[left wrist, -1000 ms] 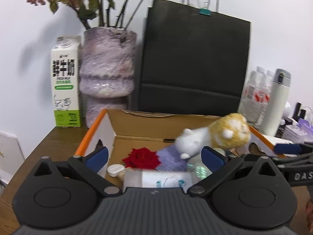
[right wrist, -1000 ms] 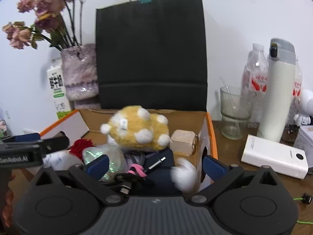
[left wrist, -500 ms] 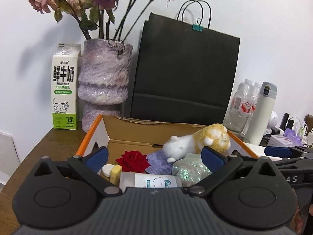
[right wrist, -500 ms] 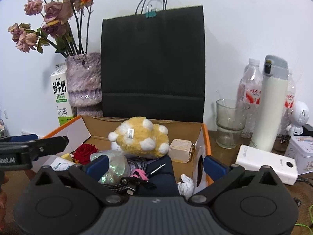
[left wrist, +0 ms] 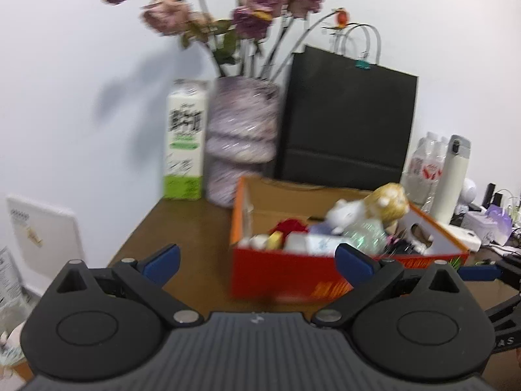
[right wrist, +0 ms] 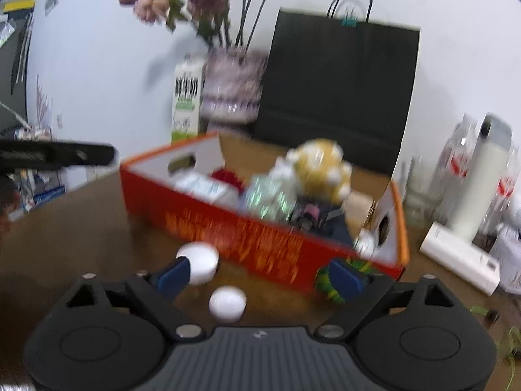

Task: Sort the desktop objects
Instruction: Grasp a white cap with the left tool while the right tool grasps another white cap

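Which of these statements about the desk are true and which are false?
1. The yellow-and-white plush toy lies inside the orange cardboard box. True.
2. The tall black paper bag lies flat on the desk. False: it stands upright behind the box.
3. Two small round white objects sit on the brown wooden desk in front of the box. True.
4. The right tongs clamp the plush toy. False: nothing is between them, and they are closing.

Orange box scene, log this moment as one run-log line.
orange box: full, plush toy on top | right gripper: closing, nothing between pads | two white round objects on table | left gripper: open, empty
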`<state>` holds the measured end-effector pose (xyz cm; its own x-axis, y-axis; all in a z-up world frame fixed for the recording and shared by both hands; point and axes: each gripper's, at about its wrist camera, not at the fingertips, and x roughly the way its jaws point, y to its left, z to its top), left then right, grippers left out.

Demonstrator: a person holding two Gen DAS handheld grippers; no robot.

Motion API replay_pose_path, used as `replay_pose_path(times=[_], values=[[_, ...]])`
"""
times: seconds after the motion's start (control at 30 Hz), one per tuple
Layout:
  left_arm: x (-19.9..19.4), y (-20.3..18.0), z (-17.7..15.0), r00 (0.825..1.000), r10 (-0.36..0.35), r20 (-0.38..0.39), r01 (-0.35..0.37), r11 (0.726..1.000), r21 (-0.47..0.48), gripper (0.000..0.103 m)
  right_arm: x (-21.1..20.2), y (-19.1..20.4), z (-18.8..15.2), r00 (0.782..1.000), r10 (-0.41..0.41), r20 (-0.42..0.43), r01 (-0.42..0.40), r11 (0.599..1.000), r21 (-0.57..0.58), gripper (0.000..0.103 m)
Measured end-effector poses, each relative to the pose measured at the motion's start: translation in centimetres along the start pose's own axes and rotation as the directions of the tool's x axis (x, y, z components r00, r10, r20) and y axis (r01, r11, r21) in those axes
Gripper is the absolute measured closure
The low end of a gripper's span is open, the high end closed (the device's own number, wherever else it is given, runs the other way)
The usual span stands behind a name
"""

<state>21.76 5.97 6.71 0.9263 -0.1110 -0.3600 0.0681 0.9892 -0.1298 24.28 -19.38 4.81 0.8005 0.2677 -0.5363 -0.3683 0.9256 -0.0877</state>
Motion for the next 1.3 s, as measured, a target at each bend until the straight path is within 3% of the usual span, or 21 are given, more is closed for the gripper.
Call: replay_pose_path(times=[0.13, 0.27, 0.5, 0.7, 0.97, 1.3], values=[[-1.1, 1.3, -1.2, 0.999, 0.004, -0.043, -0.005, 0.999, -0.036, 0.000, 1.4, 0.5, -0.9, 0.998, 0.036, -0.052, -0.035, 0.999, 0.018, 0.039], [0.0, 0.7, -2.0, 0.991, -0.062, -0.120, 0.059, 0.998, -0.027, 0.000, 2.6, 0.7, -1.5, 0.994, 0.059, -0.087, -0.057, 0.998, 0.033, 0.069], [0.1, -0.5, -2.7, 0.986, -0.095, -0.134, 0.099, 0.995, 0.019, 0.000, 2.8, -0.1, -1.5, 0.991, 0.111, -0.075, -0.105, 0.991, 0.082, 0.076], [0.8, -2.8, -3.3, 0.975, -0.138, -0.174, 0.150, 0.987, 0.053, 0.000, 1.5, -2.2, -1.4, 0.998, 0.051, -0.029, -0.047, 0.989, 0.140, 0.076], [3.6, -7.5, -3.6, 0.953, -0.204, -0.225, 0.221, 0.974, 0.049, 0.000, 0.7, -5.5, -3.2, 0.998, -0.016, -0.054, 0.027, 0.978, 0.209, 0.076], [7.5, -11.4, -3.8, 0.959, -0.112, -0.259, 0.137, 0.987, 0.079, 0.001, 1.4, -5.1, -3.2, 0.997, 0.017, -0.074, -0.001, 0.978, 0.209, 0.076]])
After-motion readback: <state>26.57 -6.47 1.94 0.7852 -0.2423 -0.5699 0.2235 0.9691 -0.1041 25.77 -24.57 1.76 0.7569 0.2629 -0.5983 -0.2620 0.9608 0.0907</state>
